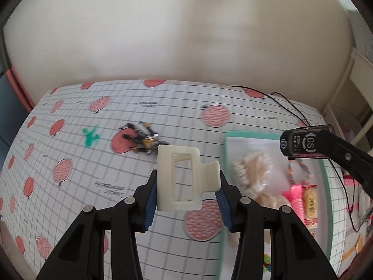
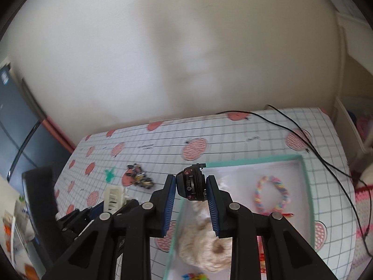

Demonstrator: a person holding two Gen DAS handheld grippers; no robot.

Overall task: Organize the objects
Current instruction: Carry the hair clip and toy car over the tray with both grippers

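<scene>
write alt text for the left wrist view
The left gripper holds a cream hair clip above a checked tablecloth with red spots. To the right, the right gripper holds a small black toy car over a green-rimmed tray of toys; a toy motorbike lies behind.

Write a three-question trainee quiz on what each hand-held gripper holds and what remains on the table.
1. True or false: the left hand-held gripper holds a cream hair claw clip.
2. What does the right hand-held gripper hold: A) black toy car, B) green figure?
3. Fill in: the rainbow bracelet lies in the ___.

Key: 1 true; 2 A; 3 tray.
</scene>
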